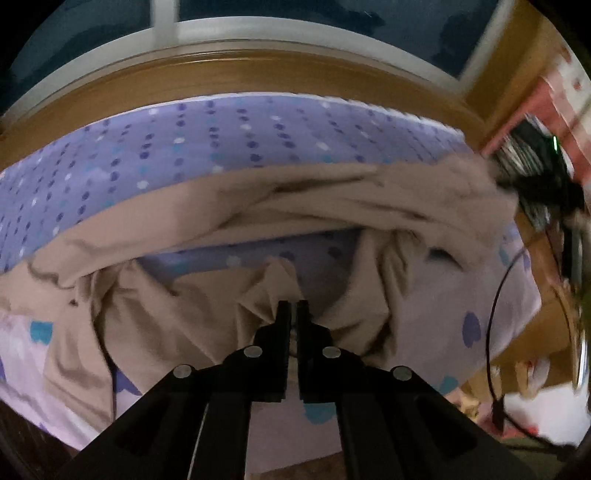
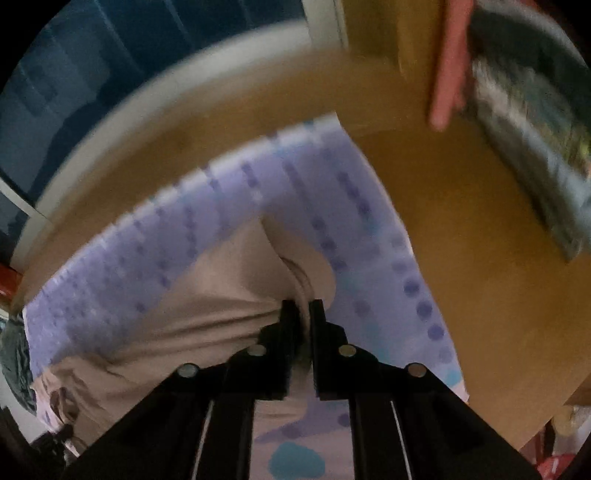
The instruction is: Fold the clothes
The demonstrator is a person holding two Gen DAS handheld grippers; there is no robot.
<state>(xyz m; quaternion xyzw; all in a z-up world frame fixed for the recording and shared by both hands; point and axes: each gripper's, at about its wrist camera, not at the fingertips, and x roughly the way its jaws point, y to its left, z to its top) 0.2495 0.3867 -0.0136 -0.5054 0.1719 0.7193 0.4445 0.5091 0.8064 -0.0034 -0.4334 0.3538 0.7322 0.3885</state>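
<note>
A beige garment (image 1: pixel 295 206) lies crumpled across a bed with a purple dotted sheet (image 1: pixel 221 136). In the left wrist view my left gripper (image 1: pixel 293 306) is shut on a raised fold of the beige cloth, its narrow jaws pinching the fabric at the tips. At the far right of that view the other gripper (image 1: pixel 535 184) shows as a dark blurred shape at the garment's end. In the right wrist view my right gripper (image 2: pixel 303 308) is shut on a bunched edge of the same beige garment (image 2: pixel 207 302), which stretches away to the left. That view is motion-blurred.
A wooden bed frame (image 1: pixel 236 79) curves behind the mattress, with a dark window (image 1: pixel 258 11) above it. Wooden floor or board (image 2: pixel 461 240) lies right of the bed. A black cable (image 1: pixel 491 314) loops at the bed's right edge. A pink and grey object (image 2: pixel 517 110) stands at upper right.
</note>
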